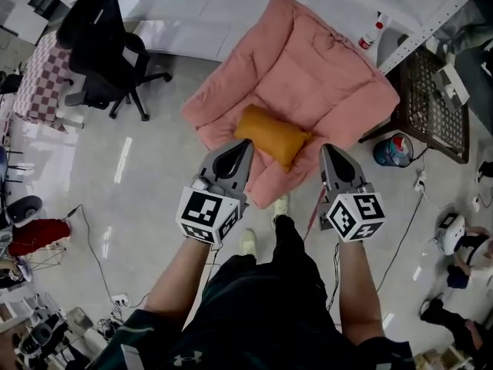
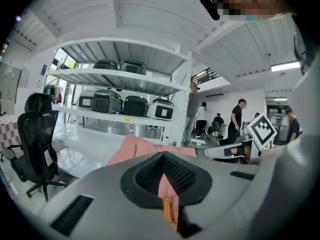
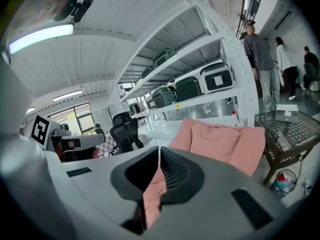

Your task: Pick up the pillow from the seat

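Note:
An orange pillow (image 1: 269,136) lies across the front of a pink padded seat (image 1: 308,68) on the floor. My left gripper (image 1: 246,145) hovers above the pillow's near left side, jaws together and empty. My right gripper (image 1: 326,149) hangs just right of the pillow, over the seat's front right edge, also shut and empty. In the left gripper view, the left gripper (image 2: 163,155) points at the seat (image 2: 135,146), and a sliver of the pillow (image 2: 167,211) shows below the tips. In the right gripper view, the right gripper (image 3: 159,149) faces the seat's backrest (image 3: 225,139).
A black office chair (image 1: 104,45) stands at the far left beside a checkered cloth (image 1: 38,75). A dark wicker side table (image 1: 427,102), a spray bottle (image 1: 372,33) and a blue jug (image 1: 393,151) sit right of the seat. Cables cross the floor. Shelves with cases (image 2: 125,104) and people (image 2: 237,119) are behind.

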Tool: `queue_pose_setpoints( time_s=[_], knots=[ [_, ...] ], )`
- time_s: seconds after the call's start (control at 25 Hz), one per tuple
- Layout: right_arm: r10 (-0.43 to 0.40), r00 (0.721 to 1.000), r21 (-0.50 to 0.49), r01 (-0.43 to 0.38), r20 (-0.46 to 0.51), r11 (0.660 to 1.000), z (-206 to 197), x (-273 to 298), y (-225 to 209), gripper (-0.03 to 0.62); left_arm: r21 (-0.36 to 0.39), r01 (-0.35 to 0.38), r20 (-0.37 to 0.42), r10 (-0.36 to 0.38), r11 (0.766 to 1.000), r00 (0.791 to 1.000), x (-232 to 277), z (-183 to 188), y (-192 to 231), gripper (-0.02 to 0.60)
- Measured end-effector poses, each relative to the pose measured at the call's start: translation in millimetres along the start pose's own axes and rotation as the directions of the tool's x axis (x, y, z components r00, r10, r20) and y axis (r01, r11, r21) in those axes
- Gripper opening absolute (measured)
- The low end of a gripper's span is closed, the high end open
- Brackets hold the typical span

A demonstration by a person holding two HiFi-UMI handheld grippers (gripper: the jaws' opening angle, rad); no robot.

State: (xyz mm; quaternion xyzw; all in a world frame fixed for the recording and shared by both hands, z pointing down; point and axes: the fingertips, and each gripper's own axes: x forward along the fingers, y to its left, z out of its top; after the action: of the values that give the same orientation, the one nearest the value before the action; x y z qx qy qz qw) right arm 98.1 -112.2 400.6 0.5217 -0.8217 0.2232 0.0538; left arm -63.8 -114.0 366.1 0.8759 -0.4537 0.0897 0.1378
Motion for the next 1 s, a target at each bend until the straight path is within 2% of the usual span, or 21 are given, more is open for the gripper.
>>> queue_pose_setpoints(
  time_s=[0.36, 0.52, 0.64, 1.0],
  knots=[
    [0.002, 0.988, 0.096, 0.013, -0.154, 0.995, -87.2, 72.4, -65.6, 0.009, -0.028, -0.018, -0.063, 0.016, 0.999, 0.998, 75.3, -53.9, 18.1, 0.005],
    [-0.012, 0.973, 0.146, 0.046, -0.229, 0.988, -129.0, 96.7, -92.4, 0.058, -0.042, -0.039, -0.1, 0.035, 0.998, 0.994, 100.1, -80.5, 27.9, 0.005],
    [-0.013, 0.961, 0.18, 0.065, -0.277, 0.981, -159.2, 113.0, -109.1, 0.072, -0.057, -0.058, -0.125, 0.051, 0.997, 0.991, 117.7, -103.6, 35.7, 0.005],
    [-0.034, 0.922, 0.319, 0.168, -0.386, 0.933, -231.4, 159.1, -156.5, 0.098, -0.071, -0.06, -0.207, 0.044, 0.996, 0.977, 167.2, -159.3, 40.8, 0.005]
  ],
)
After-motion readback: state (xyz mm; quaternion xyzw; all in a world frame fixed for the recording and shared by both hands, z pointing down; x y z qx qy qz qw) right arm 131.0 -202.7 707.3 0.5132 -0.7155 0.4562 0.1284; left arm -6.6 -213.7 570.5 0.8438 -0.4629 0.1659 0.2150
